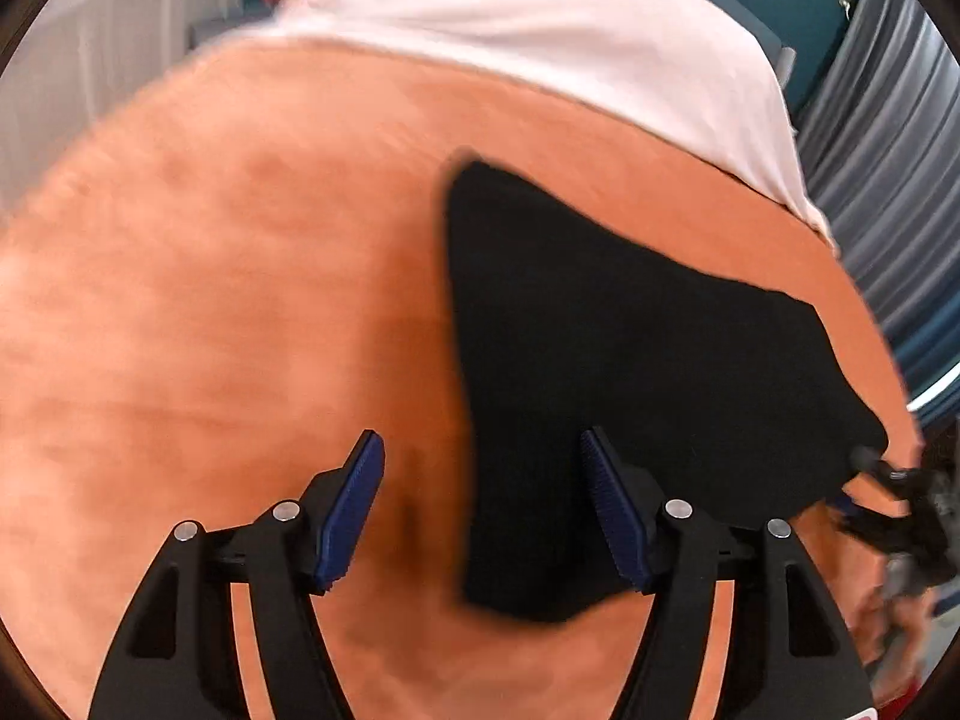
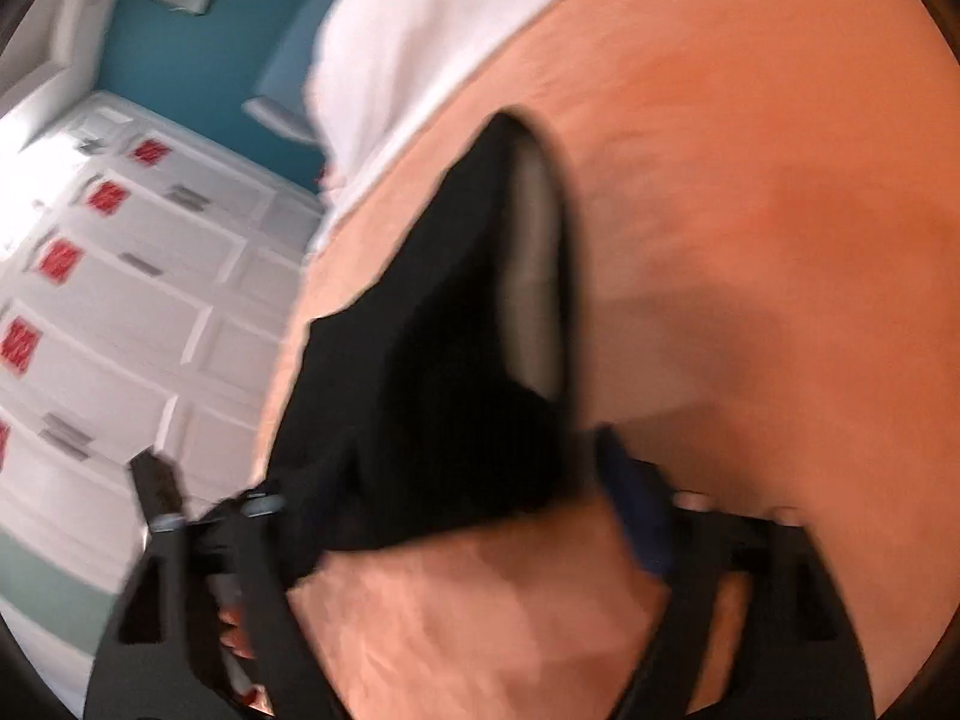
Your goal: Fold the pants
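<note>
Black pants (image 1: 612, 348) lie bunched on an orange blanket (image 1: 210, 300). In the left wrist view my left gripper (image 1: 483, 504) is open just above the blanket. The near edge of the pants lies between its blue pads (image 1: 354, 504), closer to the right one, and neither pad presses on it. My right gripper shows blurred at the far right (image 1: 894, 480), by the cloth's corner. In the blurred right wrist view the pants (image 2: 432, 372) show a grey-lined waist opening (image 2: 534, 264). My right gripper (image 2: 480, 504) is open wide, with the cloth's lower end between its fingers.
A white sheet (image 1: 540, 18) covers the bed beyond the blanket. White panelled cupboards with red tags (image 2: 120, 276) and a teal wall (image 2: 192, 48) stand off the bed's side. Grey curtains (image 1: 888, 150) hang at the right. A hand (image 2: 234, 636) grips the right tool.
</note>
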`<state>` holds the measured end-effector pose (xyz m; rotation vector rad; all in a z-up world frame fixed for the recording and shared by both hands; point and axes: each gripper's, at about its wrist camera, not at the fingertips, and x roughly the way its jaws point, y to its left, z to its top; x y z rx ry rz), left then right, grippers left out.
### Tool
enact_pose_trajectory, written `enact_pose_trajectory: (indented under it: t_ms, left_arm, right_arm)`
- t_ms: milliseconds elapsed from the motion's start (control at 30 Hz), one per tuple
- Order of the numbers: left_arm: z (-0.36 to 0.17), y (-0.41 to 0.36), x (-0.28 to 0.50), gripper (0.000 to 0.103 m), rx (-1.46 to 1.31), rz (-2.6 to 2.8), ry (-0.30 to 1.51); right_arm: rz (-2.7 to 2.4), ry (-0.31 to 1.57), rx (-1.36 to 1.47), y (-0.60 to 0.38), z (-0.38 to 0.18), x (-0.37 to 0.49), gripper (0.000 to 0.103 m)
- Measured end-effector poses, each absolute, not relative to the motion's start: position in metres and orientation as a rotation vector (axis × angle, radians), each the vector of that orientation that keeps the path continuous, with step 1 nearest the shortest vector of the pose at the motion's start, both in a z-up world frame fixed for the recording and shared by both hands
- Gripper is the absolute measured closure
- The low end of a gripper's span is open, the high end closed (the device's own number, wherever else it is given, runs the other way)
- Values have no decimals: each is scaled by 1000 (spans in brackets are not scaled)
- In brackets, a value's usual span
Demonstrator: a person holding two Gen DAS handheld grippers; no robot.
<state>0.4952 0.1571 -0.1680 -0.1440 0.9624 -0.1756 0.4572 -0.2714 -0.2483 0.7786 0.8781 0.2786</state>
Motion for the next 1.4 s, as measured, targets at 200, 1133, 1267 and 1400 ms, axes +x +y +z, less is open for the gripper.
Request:
enact_pose_trajectory:
  t_ms: [200,1133,1267,1400]
  left_arm:
    - [-75,145,498,41,-36,-84,813]
    - [-191,65,522,20,234,22,1059]
    - [-193,62,523,19,249,34,1060]
    - [-195,64,525,11,263,23,1063]
  right_arm:
    - [263,647,574,-280,-131,419,47]
    - [331,959,394,-237,-225,395,51]
    - [438,922,362,-216,-214,410,52]
    - [253,929,227,-229,-220,445,100]
